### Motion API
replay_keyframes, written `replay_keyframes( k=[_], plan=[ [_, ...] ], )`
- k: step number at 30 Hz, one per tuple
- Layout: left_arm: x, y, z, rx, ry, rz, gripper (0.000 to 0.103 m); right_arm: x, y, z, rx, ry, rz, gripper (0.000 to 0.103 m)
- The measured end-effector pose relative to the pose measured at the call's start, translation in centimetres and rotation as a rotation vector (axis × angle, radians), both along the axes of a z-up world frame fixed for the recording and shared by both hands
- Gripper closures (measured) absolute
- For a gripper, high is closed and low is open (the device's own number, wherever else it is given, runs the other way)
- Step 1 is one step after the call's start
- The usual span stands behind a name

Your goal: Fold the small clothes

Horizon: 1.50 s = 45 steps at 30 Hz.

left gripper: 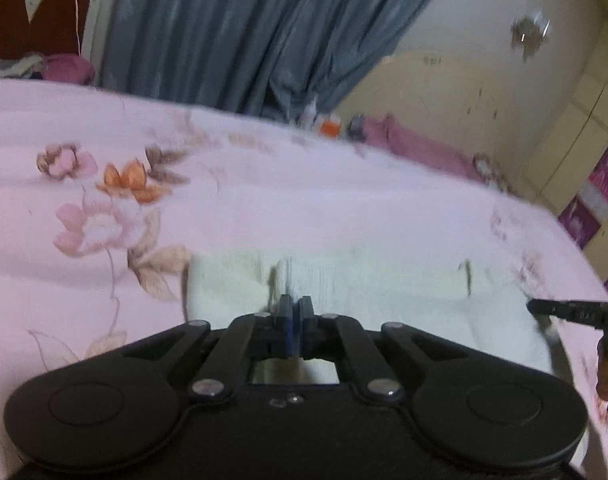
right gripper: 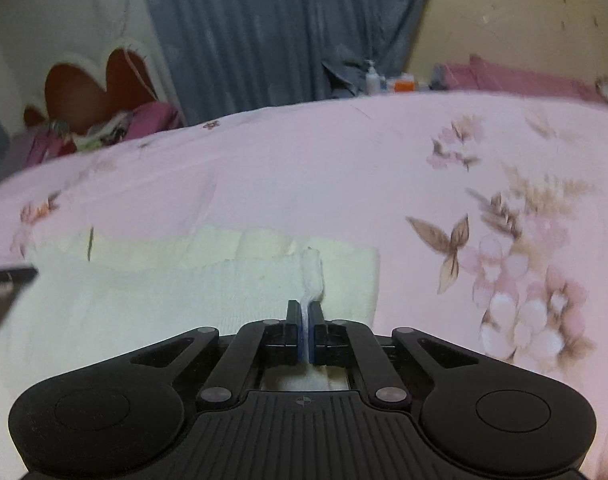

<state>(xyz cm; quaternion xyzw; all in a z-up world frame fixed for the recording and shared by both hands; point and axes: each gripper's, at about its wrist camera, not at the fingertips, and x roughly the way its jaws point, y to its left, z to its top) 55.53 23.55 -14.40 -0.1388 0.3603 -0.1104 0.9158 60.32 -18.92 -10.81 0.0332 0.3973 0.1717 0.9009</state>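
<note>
Left gripper: pinching the cloth edge.
Right gripper: pinching a cloth fold.
Cloth: cream, on floral bedsheet.

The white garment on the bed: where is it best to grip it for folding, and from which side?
Judging by its flat pose, grip the white garment at its near edge, one pinch per side, coming low from the near side. The right tongs already pinch a raised ridge there; the left tongs are shut at the same edge.
</note>
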Motion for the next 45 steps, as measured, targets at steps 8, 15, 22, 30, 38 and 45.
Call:
replay_keyframes(
  k=[8,15,22,30,38,45],
  plan=[
    [1.1,-0.3,0.2,0.000,-0.035,0.050,0.101,0.4,-0.2,0.1,-0.001,-0.052,-0.050,0.101],
    [-1.4,-1.9,1.5,0.149,-0.101,0.106,0.066,-0.2,-0.3,0.2,-0.042,-0.066,-0.188,0.054],
    [-4.4,-12.4,1.4,0.226,-0.155,-0.304,0.065,-4.5,8.4,0.7,0.003,-0.130,0.200,0.053],
    [-0.3,-9.6,-0.2,0.183,-0.072,-0.095,0.067,0.2,7.1,-1.6,-0.091,-0.070,0.007,0.053],
    [-5.6,-10.4,2.3,0.149,-0.158,-0.118,0.060,-5.3,6.1,1.0,-0.003,-0.106,0.143,0.053],
    [-5.9,-9.1,0.3,0.224,-0.116,-0.047,0.062,-7.9,7.2,-1.3,-0.109,-0.166,0.183,0.053]
  ],
)
